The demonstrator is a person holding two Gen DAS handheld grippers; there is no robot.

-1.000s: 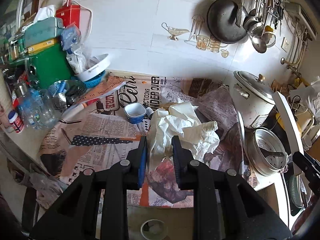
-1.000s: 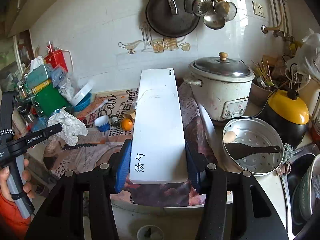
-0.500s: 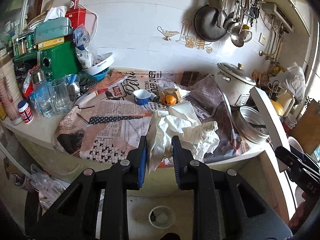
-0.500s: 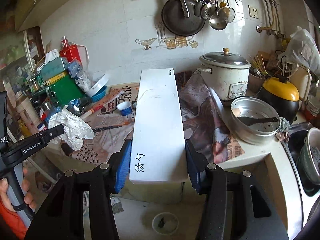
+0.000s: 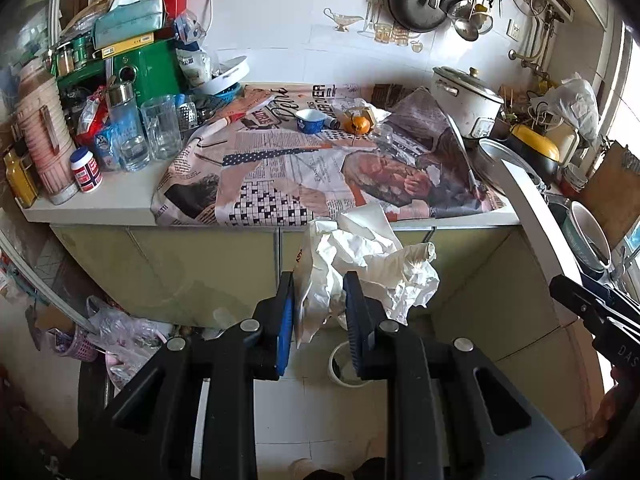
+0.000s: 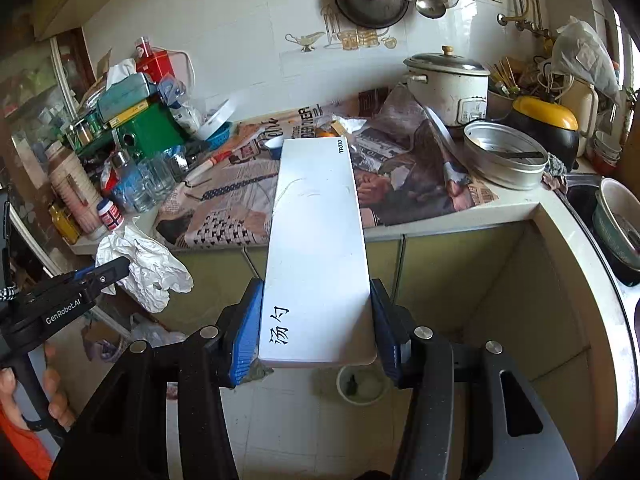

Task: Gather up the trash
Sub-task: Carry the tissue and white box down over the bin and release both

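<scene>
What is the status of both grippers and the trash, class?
Left gripper shut on crumpled white paper, off the counter. Right gripper shut on long white box. Small bin on floor below; path open.

Rice cooker [image 5: 466,98] stands beside newspaper-covered counter [image 5: 100,206].

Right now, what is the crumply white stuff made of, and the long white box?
The crumply white stuff in the left gripper looks like thin matte paper or tissue: sharp creases, soft folds. The long white box in the right gripper seems smooth, slightly glossy cardboard: flat faces, crisp edges, printed letters.
</scene>
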